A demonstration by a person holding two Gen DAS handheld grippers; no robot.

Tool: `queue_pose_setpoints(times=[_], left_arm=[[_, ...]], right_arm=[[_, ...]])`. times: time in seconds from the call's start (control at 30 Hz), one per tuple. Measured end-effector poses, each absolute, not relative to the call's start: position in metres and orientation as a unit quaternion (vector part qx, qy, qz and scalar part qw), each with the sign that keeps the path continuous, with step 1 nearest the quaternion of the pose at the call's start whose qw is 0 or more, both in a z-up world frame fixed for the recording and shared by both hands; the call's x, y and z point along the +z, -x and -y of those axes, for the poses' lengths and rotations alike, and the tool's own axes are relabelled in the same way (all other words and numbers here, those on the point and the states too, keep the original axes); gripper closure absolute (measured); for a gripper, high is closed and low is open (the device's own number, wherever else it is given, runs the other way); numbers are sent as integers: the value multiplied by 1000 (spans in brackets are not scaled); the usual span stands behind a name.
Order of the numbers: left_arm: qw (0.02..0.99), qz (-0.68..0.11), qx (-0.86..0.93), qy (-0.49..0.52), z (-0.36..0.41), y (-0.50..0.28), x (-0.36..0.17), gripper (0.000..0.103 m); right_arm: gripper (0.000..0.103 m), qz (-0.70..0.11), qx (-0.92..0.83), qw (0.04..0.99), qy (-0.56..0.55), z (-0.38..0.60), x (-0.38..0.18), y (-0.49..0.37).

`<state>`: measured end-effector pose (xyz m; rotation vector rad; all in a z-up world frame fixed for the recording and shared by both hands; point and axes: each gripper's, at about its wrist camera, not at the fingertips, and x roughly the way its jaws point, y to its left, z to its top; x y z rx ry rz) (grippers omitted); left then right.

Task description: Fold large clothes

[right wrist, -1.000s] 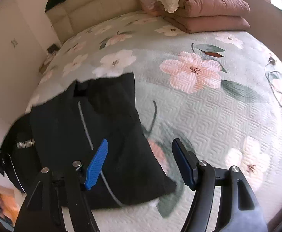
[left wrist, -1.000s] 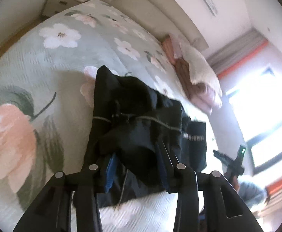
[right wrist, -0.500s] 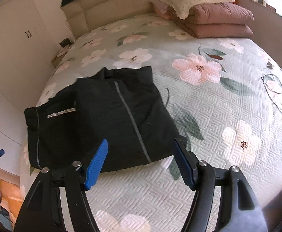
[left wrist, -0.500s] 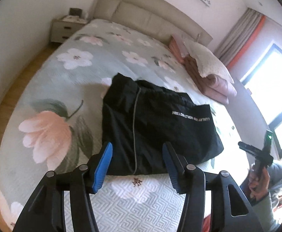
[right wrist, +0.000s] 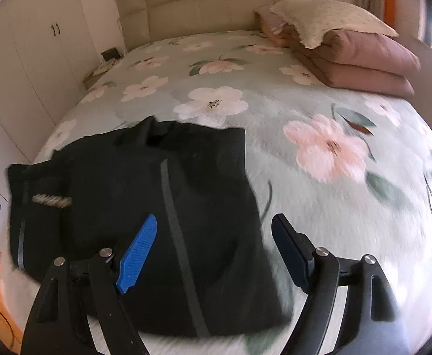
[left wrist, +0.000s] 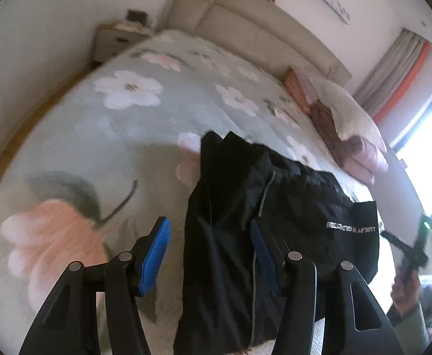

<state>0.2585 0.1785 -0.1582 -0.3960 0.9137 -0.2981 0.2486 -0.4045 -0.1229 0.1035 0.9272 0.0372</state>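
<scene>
The left gripper (left wrist: pixel 210 254) is being held angled down over the near edge of the bed (left wrist: pixel 145 136), its jaws spread and clear of the cloth; the near part of the black jacket (left wrist: pixel 263 224) is being seen between and behind the blue pads, with nothing being pinched. The right gripper (right wrist: pixel 213 254) is likewise being pointed steeply downward, and its jaws are being opened wider at this moment, with the jacket's near edge lying beneath the gap but not being pressed by either pad.

The black jacket (right wrist: pixel 145 207) is lying folded into a rough rectangle on the floral bedspread (right wrist: pixel 319 177), toward the foot of the bed, its grey zip line running from collar to near hem and a patch of white lettering showing on the folded part. A stack of folded pink quilts (right wrist: pixel 360 65) topped by a cream pillow (right wrist: pixel 325 17) is being kept near the headboard, well apart from the jacket. At the edge of the left wrist view, a hand (left wrist: pixel 405 284) on the other gripper's handle is being partly shown.
</scene>
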Motion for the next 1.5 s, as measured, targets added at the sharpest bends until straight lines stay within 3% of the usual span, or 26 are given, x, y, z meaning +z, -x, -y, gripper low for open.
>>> queue_pose_setpoints(times=[0.3,0.5,0.53,0.57,0.6,0.63,0.9,1.13,1.23,1.4,1.47,1.5], left_arm=[[799,-539,-147,222,-171,-314,-198,45],[760,-557,-161,293,-172,-338,-219,45],[758,-555,-165,300,-171,-340,-221,45],[761,-551,-163,301,-169,-343,-222,52],[768,-543,-166,295,-166,-343,-220,82],[773,-539,-174,284,-161,-342,-216,91],[814,-484,-172,272,-157,-325,-142,94],[862,-409,-167,249,-150,-394,-62,94],[863,-438,-127,217,-143,-437,-86,94],[810,-537,-66,225,-136,-488,-200,93],[795,-555,-57,238,-136,-493,-227,87],[790,-560,-51,245,-137,-494,-236,78]], right_arm=[[21,-532,56,843,-56,424,-161,-321],[21,-584,102,798,-109,436,-185,-351],[27,-586,107,794,-117,435,-186,-353],[39,-588,116,791,-123,434,-185,-354],[68,-588,119,792,-115,430,-182,-353],[72,-577,97,808,-72,425,-171,-348],[84,-501,34,864,-20,427,-89,-317],[85,-420,-24,906,54,408,-5,-384],[85,-439,-44,895,63,404,-37,-435],[85,-535,-66,840,59,405,-149,-497],[85,-566,-59,821,38,406,-187,-506],[85,-576,-55,815,32,406,-198,-508]])
